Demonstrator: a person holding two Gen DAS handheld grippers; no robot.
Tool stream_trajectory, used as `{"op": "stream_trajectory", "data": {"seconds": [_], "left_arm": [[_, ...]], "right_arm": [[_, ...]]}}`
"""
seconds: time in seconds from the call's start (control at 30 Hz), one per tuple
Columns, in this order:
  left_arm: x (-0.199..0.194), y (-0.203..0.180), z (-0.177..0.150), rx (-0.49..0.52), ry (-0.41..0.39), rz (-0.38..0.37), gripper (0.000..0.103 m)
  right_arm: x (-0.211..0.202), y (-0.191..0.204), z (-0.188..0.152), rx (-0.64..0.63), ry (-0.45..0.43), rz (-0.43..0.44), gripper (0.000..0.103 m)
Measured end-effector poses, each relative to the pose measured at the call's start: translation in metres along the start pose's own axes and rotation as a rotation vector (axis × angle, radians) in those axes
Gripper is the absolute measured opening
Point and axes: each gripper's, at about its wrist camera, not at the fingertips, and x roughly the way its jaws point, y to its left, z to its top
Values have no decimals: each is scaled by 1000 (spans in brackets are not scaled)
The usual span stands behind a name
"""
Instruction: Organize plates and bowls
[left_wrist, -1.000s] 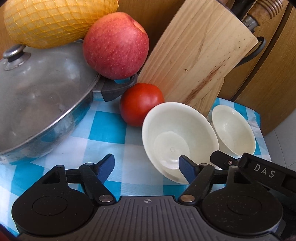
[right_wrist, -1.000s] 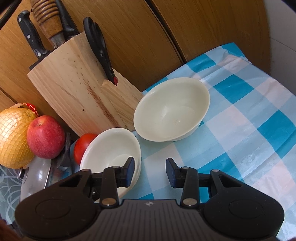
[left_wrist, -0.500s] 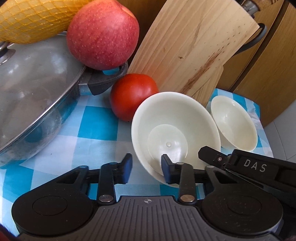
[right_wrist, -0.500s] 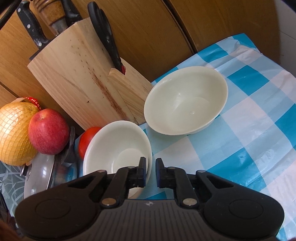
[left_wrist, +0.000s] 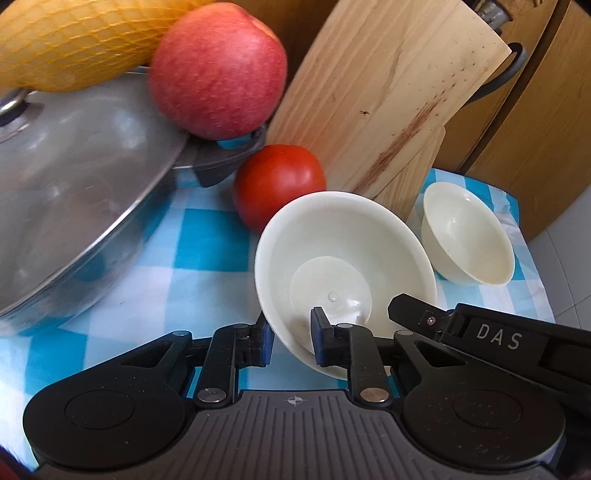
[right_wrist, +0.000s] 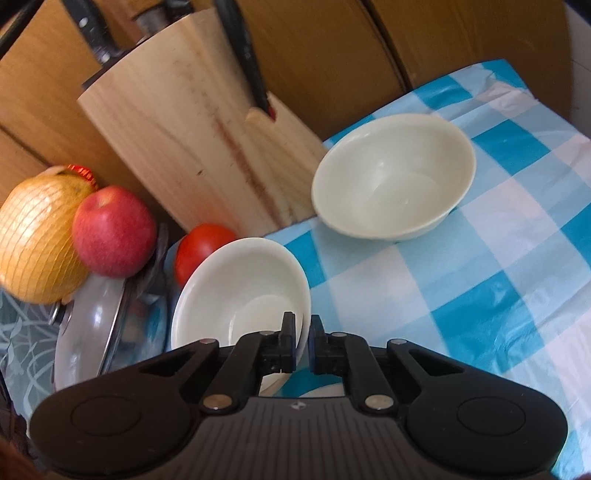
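Two cream bowls sit on the blue-checked cloth. The nearer bowl (left_wrist: 343, 236) (right_wrist: 240, 280) is tipped up beside the tomato. My left gripper (left_wrist: 291, 338) has its jaws closing tight on that bowl's near rim, with the pads pressing on the wall from both sides. My right gripper (right_wrist: 302, 345) is shut on the same bowl's right rim, and one of its fingers (left_wrist: 413, 314) shows in the left wrist view. The second bowl (left_wrist: 465, 236) (right_wrist: 395, 177) stands upright farther right, apart from both grippers.
A wooden knife block (left_wrist: 388, 92) (right_wrist: 192, 122) stands just behind the bowls. A tomato (left_wrist: 277, 181) touches the nearer bowl. At left are a lidded steel pan (left_wrist: 74, 184), an apple (left_wrist: 218, 66) and a netted yellow fruit (left_wrist: 74, 37). The checked cloth (right_wrist: 480, 295) stretches right.
Both grippers have gone from open to shut on the nearer bowl's rim. That bowl now sits tipped up more steeply.
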Motion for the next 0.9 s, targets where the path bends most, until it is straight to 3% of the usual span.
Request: {"op": "stream_trajectory", "data": {"seconds": [0.37, 0.77, 0.8, 0.9], "left_arm": [[-38, 18, -23, -39, -12, 17, 34], [-19, 28, -15, -103, 3, 16, 35], [-18, 29, -14, -99, 2, 26, 36], [-18, 35, -13, -113, -6, 34, 53]], "right_arm": [[-11, 21, -15, -87, 31, 51, 9], [3, 21, -11, -89, 21, 22, 14], [4, 22, -11, -90, 14, 15, 15], [5, 22, -7, -83, -5, 10, 18]]}}
